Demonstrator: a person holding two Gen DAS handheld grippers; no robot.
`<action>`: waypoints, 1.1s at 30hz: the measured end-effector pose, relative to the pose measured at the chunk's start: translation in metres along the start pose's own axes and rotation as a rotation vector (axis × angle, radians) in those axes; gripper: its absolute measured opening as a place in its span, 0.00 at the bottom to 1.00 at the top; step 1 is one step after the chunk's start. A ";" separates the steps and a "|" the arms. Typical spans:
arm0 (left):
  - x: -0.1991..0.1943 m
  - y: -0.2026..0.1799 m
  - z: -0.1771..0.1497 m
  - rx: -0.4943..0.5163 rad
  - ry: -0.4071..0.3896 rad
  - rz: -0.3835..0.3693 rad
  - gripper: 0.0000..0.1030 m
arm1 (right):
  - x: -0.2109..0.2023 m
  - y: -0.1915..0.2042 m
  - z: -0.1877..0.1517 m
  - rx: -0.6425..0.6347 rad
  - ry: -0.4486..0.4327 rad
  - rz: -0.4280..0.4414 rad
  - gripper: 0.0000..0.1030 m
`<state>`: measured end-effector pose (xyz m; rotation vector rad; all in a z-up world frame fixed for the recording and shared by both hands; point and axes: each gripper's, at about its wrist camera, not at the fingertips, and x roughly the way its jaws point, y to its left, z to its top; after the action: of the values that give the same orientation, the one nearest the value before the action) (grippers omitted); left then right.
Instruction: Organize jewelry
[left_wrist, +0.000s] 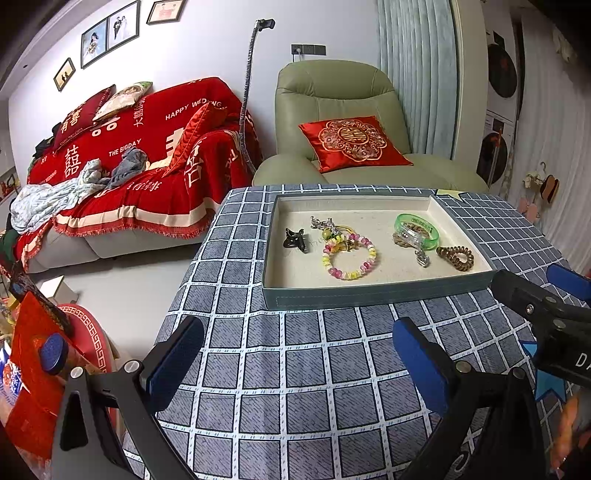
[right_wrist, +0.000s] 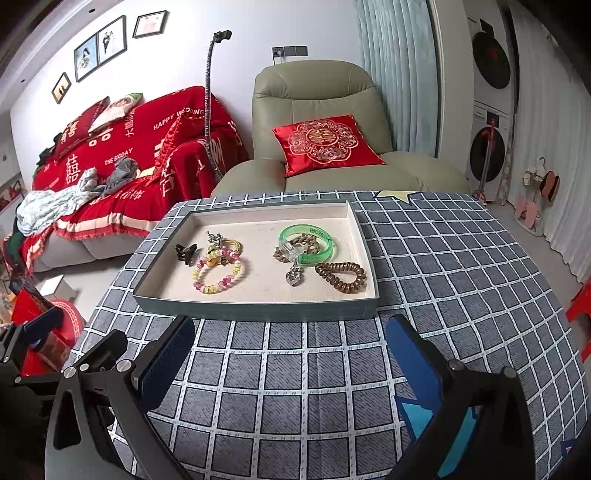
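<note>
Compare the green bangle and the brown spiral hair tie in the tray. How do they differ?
The green bangle is a smooth, translucent ring; the brown spiral hair tie is coiled and opaque. The bangle rests on other jewelry, while the hair tie lies directly on the lining, nearer the front. Both sit in the tray's right half.

A shallow grey-green rectangular tray with a cream lining (right_wrist: 255, 308) sits flat on the table, and all the jewelry lies in it. Far left, a small black claw clip (right_wrist: 185, 253). Just right of it, a pink-and-yellow beaded bracelet (right_wrist: 217, 275) lying flat, touching a tangle of yellow cord and silver charms (right_wrist: 221, 243) (too jumbled to sort out). On the right, a translucent green bangle (right_wrist: 308, 242), a silver heart pendant (right_wrist: 293, 277) and a brown spiral hair tie (right_wrist: 341, 277).
</note>
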<state>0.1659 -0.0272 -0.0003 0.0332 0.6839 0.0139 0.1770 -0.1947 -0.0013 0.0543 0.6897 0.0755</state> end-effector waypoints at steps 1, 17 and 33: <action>0.000 0.000 0.000 0.000 0.001 -0.001 1.00 | -0.001 0.001 0.000 0.000 -0.001 0.001 1.00; -0.002 -0.002 0.001 -0.003 0.001 -0.002 1.00 | -0.002 0.003 0.001 0.000 -0.001 0.004 1.00; -0.003 -0.004 0.001 0.000 0.000 0.005 1.00 | -0.002 0.003 0.001 0.000 -0.002 0.003 1.00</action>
<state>0.1643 -0.0317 0.0024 0.0346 0.6834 0.0184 0.1760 -0.1919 0.0012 0.0554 0.6878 0.0786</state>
